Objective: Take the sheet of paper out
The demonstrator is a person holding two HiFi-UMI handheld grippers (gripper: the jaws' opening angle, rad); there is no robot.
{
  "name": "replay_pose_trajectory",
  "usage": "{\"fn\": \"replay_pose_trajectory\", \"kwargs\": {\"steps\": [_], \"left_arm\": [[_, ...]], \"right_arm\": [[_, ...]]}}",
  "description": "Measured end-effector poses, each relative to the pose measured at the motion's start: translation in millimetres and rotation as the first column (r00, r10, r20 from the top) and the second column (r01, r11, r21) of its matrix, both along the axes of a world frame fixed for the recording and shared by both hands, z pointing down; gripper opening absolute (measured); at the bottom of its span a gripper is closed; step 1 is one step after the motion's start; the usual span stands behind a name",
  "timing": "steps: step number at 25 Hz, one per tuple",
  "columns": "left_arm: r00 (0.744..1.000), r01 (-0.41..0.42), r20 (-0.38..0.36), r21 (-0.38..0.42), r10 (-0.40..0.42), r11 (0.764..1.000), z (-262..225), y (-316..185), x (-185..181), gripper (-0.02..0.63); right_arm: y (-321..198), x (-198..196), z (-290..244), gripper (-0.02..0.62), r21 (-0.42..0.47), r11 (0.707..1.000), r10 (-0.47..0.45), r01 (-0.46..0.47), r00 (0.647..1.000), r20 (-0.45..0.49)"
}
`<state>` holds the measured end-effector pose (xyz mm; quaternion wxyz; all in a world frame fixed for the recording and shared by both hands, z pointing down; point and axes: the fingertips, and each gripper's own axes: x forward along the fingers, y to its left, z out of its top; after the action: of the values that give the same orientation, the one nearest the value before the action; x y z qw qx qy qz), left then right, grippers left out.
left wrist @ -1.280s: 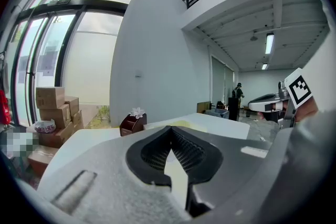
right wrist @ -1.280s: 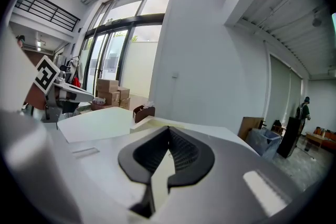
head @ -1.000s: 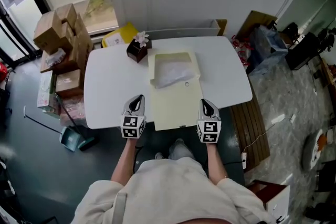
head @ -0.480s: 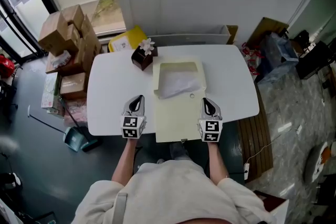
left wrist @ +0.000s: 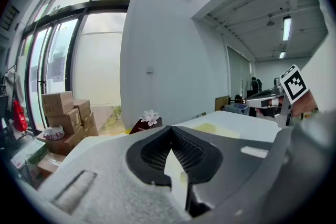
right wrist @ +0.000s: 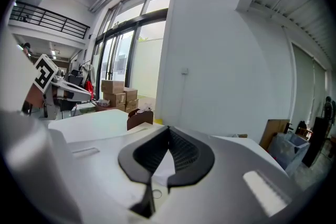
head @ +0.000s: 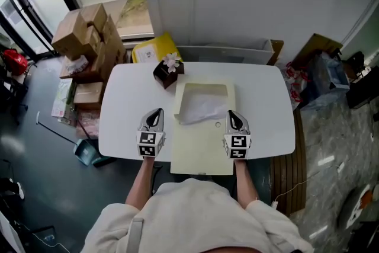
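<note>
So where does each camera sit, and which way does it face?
Head view: on the person's head, facing steeply down at the white table and cream envelope; shows forearms, left gripper and right gripper.
Left gripper view: rides on the left gripper, looking along its shut jaws across the table towards the windows.
Right gripper view: rides on the right gripper, looking along its shut jaws towards the wall and windows.
Shared: both gripper views catch the brown flower box and the other gripper's marker cube.
</note>
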<state>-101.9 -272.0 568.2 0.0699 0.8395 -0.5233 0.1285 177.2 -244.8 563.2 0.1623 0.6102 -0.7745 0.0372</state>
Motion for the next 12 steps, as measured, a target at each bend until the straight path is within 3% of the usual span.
{"fn": "replay_pose_trajectory", "kwargs": {"steps": [12], "left_arm": [[0.996, 0.079, 0.038, -0.045, -0.078, 0.996, 14.3, -26.9, 13.3, 0.005]], "right_arm": [[-48.6, 3.4, 27.3, 0.003, -0.066, 0.990, -0.120, 0.122, 0.992, 0.030]]}}
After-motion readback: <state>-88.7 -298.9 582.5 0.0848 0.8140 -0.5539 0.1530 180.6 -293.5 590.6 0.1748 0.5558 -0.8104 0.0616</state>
